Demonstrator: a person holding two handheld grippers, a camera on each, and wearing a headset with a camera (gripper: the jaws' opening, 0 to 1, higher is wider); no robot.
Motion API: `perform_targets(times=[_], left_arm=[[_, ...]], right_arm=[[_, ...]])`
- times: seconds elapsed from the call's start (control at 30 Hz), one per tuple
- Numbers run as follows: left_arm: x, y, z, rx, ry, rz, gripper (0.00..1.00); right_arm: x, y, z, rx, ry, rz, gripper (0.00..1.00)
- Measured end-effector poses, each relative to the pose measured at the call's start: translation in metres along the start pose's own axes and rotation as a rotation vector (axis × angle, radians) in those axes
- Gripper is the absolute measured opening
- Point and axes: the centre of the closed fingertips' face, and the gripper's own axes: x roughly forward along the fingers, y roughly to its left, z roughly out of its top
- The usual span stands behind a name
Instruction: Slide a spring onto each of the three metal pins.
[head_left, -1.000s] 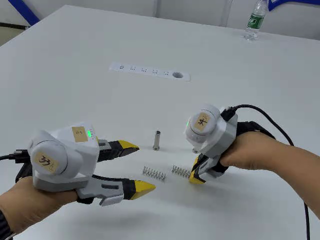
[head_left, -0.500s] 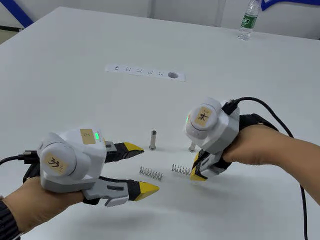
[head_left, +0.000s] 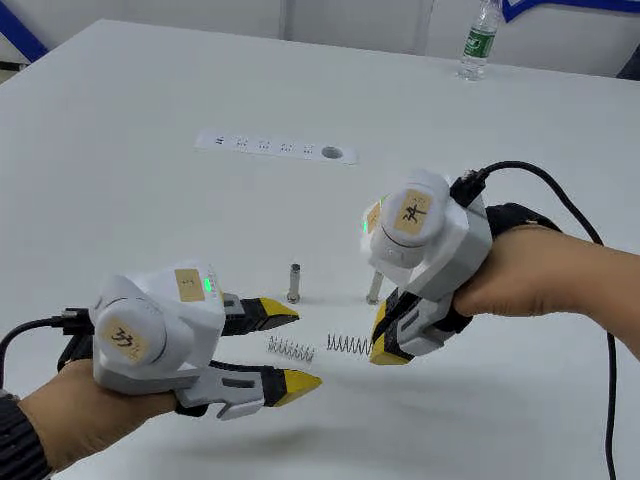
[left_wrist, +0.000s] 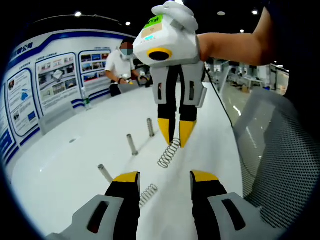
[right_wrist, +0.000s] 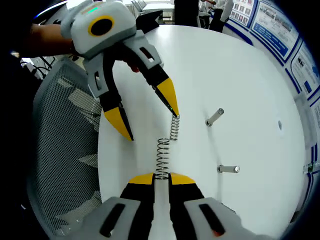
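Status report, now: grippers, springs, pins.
Right gripper shut on the end of one spring. Left gripper open, second spring lying by its jaw. Three pins upright, all bare. Nothing blocking them.

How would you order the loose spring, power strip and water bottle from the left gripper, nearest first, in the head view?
1. loose spring, right beside the left gripper.
2. power strip, mid-table.
3. water bottle, far edge.
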Motion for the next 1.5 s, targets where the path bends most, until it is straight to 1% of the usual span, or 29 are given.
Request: perform_targets(times=[0.1,0.23,0.37,0.5,0.6,0.73,0.87,1.03,1.23,1.3,1.5], left_arm=[[0.002,-0.004,0.002,0.001,-0.007,-0.018,0.38],[0.003,-0.010,0.005,0.015,-0.015,-0.044,0.30],[0.005,-0.015,0.004,0.023,-0.014,-0.065,0.26],[0.006,-0.020,0.005,0.045,-0.016,-0.081,0.20],[0.007,-0.021,0.005,0.056,-0.014,-0.084,0.17],[0.006,-0.018,0.006,0.060,-0.018,-0.072,0.12],[0.006,-0.017,0.006,0.063,-0.016,-0.068,0.11],[0.005,-0.015,0.006,0.056,-0.018,-0.063,0.11],[0.006,-0.016,0.007,0.054,-0.019,-0.066,0.11],[0.006,-0.016,0.007,0.053,-0.021,-0.064,0.11],[0.007,-0.017,0.009,0.048,-0.026,-0.067,0.11]], right_arm=[[-0.001,0.004,0.002,-0.016,0.003,0.013,0.11],[-0.002,0.010,0.004,-0.037,0.010,0.030,0.11],[-0.003,0.016,0.005,-0.057,0.018,0.046,0.11],[-0.006,0.020,0.009,-0.072,0.019,0.054,0.11],[-0.008,0.021,0.012,-0.081,0.018,0.054,0.11],[-0.012,0.023,0.016,-0.099,0.017,0.047,0.11],[-0.018,0.021,0.021,-0.110,0.005,0.032,0.11],[-0.025,0.020,0.032,-0.119,-0.027,0.018,0.11],[-0.033,0.022,0.049,-0.125,-0.083,0.017,0.11],[-0.033,0.023,0.053,-0.136,-0.086,0.010,0.11],[-0.033,0.024,0.063,-0.153,-0.102,0.007,0.11]])
